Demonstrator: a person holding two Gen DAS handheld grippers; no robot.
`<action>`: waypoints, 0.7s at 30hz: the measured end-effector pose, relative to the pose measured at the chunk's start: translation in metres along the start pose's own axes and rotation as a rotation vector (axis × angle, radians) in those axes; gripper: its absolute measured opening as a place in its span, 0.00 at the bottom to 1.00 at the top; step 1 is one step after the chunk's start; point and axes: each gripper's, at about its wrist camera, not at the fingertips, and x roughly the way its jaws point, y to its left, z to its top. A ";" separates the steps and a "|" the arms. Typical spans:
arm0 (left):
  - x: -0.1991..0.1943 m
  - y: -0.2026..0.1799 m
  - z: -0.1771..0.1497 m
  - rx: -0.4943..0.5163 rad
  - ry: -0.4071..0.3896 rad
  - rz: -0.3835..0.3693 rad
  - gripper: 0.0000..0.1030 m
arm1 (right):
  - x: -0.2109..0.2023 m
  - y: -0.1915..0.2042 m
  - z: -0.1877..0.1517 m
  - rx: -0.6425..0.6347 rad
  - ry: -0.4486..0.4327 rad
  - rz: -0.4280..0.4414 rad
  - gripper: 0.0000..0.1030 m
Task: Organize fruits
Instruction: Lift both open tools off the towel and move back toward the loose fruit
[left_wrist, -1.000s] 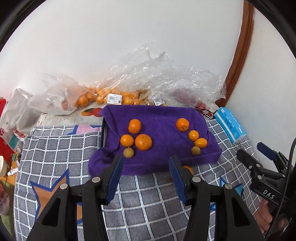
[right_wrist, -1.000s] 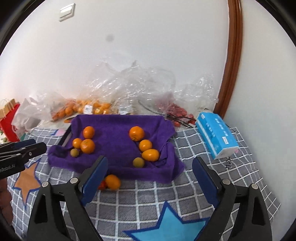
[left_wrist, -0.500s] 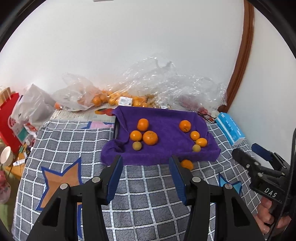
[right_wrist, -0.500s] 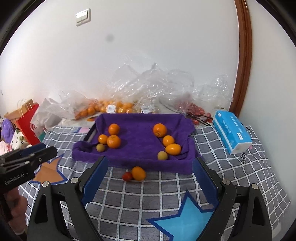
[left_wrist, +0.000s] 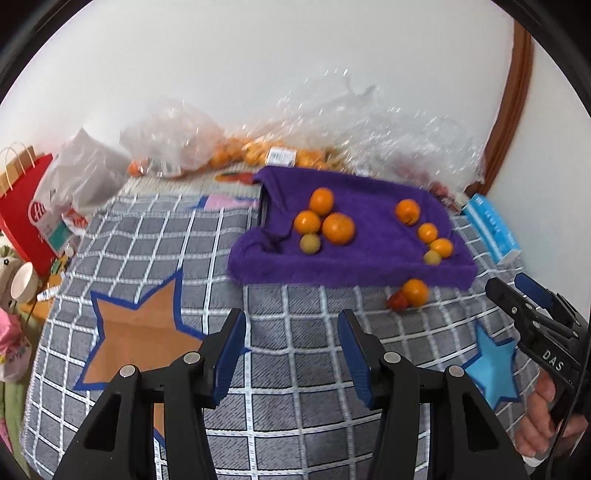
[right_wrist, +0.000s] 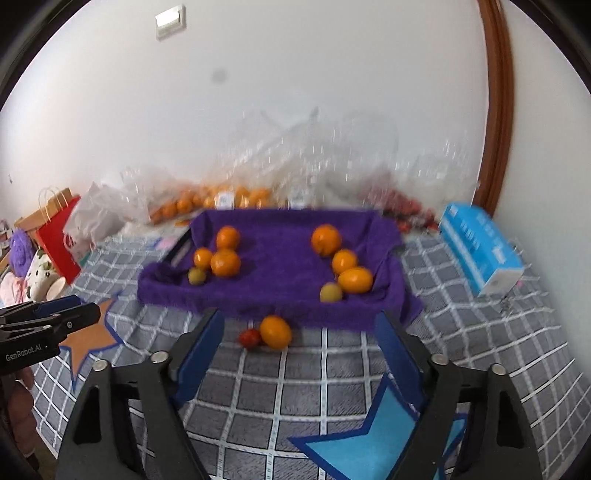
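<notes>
A purple towel-lined tray holds two clusters of oranges with a small yellow-green fruit in each: a left cluster and a right cluster. One loose orange and a small red fruit lie on the checked mat just in front of the tray. My left gripper hovers open and empty over the mat, short of the tray. My right gripper is open with its jaws closing, nothing between them, the loose orange just ahead.
Clear plastic bags with more oranges lie along the wall behind the tray. A blue tissue box sits to the right. A red paper bag and a white cup stand at the left. A hand holds the right gripper.
Both views have pulled back from the tray, showing more mat. The loose orange and red fruit have come into plain sight. The right gripper's jaws have narrowed.
</notes>
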 end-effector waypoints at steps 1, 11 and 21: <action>0.007 0.002 -0.003 -0.003 0.013 -0.004 0.48 | 0.006 0.000 -0.003 -0.001 0.015 0.002 0.68; 0.050 0.005 -0.005 -0.003 0.107 -0.052 0.48 | 0.067 0.002 -0.017 -0.004 0.149 0.049 0.49; 0.069 0.008 0.009 -0.013 0.124 -0.113 0.48 | 0.099 0.012 -0.009 -0.015 0.207 0.104 0.40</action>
